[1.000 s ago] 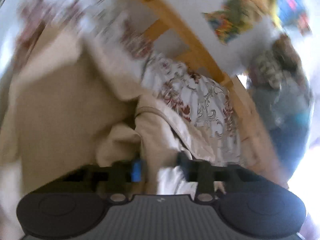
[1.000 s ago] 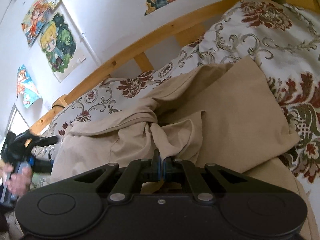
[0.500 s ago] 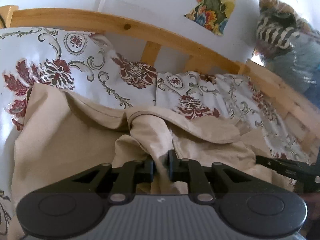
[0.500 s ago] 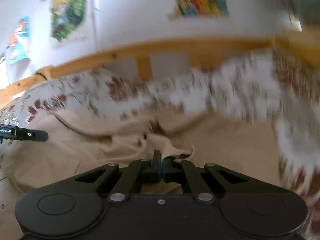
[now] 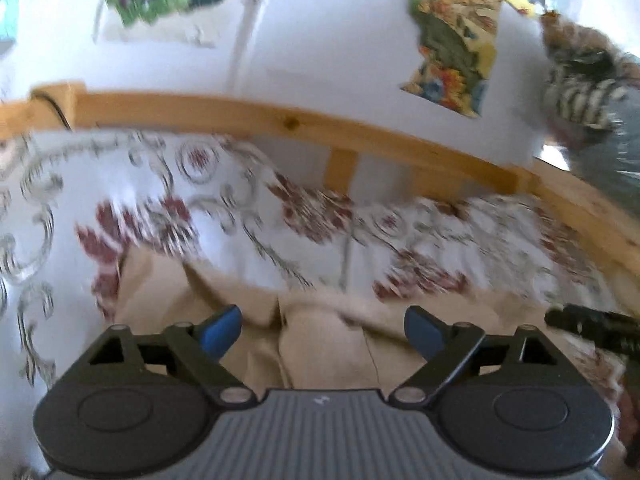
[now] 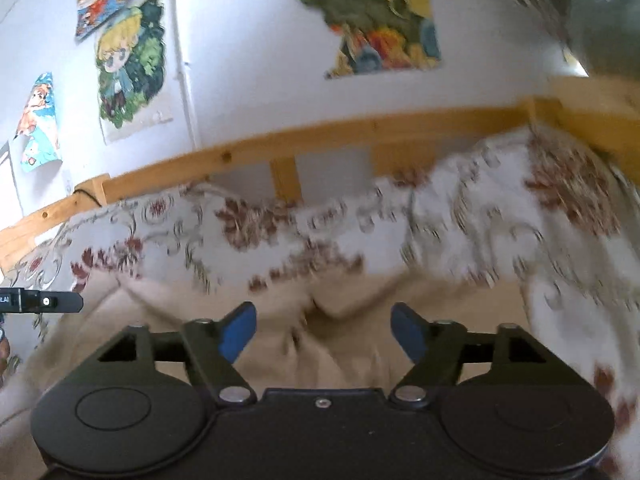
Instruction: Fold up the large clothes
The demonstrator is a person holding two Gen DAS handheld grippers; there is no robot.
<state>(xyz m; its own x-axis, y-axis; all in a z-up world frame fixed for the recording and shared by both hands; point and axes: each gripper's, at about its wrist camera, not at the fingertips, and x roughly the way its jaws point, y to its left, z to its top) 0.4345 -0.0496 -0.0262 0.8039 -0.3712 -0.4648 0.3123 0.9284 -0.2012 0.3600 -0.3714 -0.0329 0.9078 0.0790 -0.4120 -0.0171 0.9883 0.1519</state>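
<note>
Garment: the beige garment (image 5: 320, 344) is lying bunched on the floral bedcover (image 5: 168, 216), on the near side of the wooden bed rail (image 5: 280, 120), with a raised fold running across its middle.
Left gripper: the left gripper (image 5: 322, 326) is opening, its blue pads standing wide apart above the cloth and pinching nothing.
Right gripper: the right gripper (image 6: 323, 328) is opening too, the beige cloth (image 6: 340, 340) showing below the gap and no fabric caught between the pads.
Progress: judging from the heaped layers, at least one fold appears to be laid, but the garment is looking rumpled, not flat; smoothing and further folds are probably remaining.
Edges: the far hem is lying short of the wooden bed rail, with a band of bedcover between them; the garment's near edge is hiding under both gripper bodies.
Open room: bare bedcover is lying between garment and rail, and the other gripper's tip (image 5: 592, 326) is showing at the right of the left wrist view, near the garment's side.
Limits: both views are blurring, so seams and corners are hard to tell.
</note>
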